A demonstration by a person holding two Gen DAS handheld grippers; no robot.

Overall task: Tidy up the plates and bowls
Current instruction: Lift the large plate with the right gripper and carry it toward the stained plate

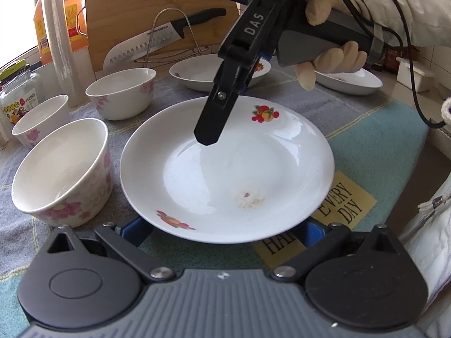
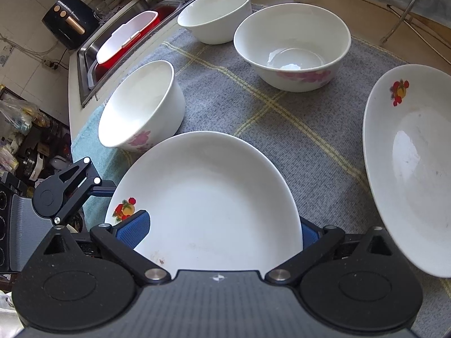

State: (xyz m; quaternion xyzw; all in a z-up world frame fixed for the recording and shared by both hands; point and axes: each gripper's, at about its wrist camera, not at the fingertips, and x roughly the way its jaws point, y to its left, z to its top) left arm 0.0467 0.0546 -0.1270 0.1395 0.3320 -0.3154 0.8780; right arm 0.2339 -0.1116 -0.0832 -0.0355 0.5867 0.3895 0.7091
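A white plate (image 1: 225, 169) with fruit decals lies on the grey checked cloth (image 1: 352, 118), right in front of me. My left gripper (image 1: 224, 226) is open, and its blue pads (image 1: 135, 228) sit under the plate's near rim. My right gripper (image 2: 222, 233) is also open, rolled on its side at the far rim. One of its pads (image 2: 135, 231) is over the plate (image 2: 208, 197) and the other is behind it. Three flowered bowls (image 1: 62, 169) (image 1: 39, 121) (image 1: 121, 93) stand to the left. Two more plates (image 1: 220, 70) (image 1: 349, 80) lie farther back.
A knife (image 1: 146, 45) and a wire rack (image 1: 169, 36) lean on a wooden board behind the dishes. A stack of plastic cups (image 1: 56, 28) and a jar (image 1: 19, 93) stand at the left. A sink (image 2: 93, 50) with a red basin borders the cloth. A gloved hand (image 1: 332, 59) holds the right gripper.
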